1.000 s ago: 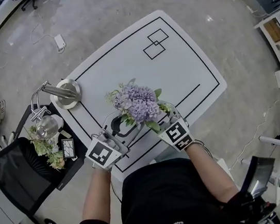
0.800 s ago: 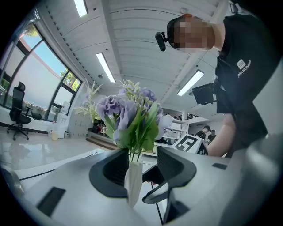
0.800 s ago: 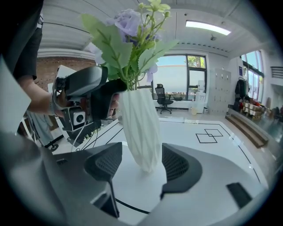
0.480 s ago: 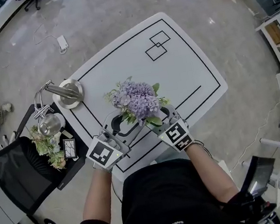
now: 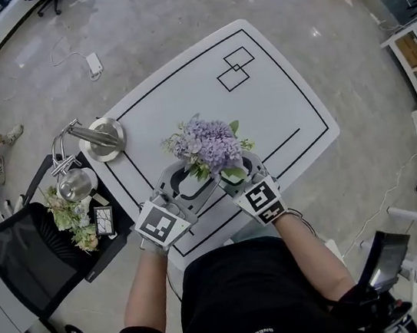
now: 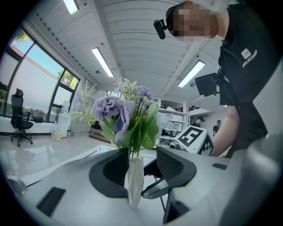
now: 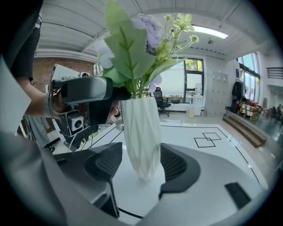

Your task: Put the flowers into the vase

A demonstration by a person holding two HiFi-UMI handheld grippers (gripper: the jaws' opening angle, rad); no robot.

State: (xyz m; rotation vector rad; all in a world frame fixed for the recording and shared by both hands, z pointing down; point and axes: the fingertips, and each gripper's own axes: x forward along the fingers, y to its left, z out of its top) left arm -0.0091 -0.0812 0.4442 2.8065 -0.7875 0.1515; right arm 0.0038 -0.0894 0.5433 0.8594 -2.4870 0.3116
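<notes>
Your right gripper [image 7: 140, 170] is grasping the vase [image 7: 141, 137] of flowers [image 5: 209, 145]. Your left gripper [image 6: 141, 165] jaws have just been opening and are standing released around it.

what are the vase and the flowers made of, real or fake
Vase: white ceramic or moulded plastic, matt, with crisp folded facets down its sides. The look alone does not settle which.
Flowers: probably artificial, with fabric petals and plastic leaves. The purple is very even, and the leaves are flat, a uniform green, with stiff clean edges and no wilting.
</notes>
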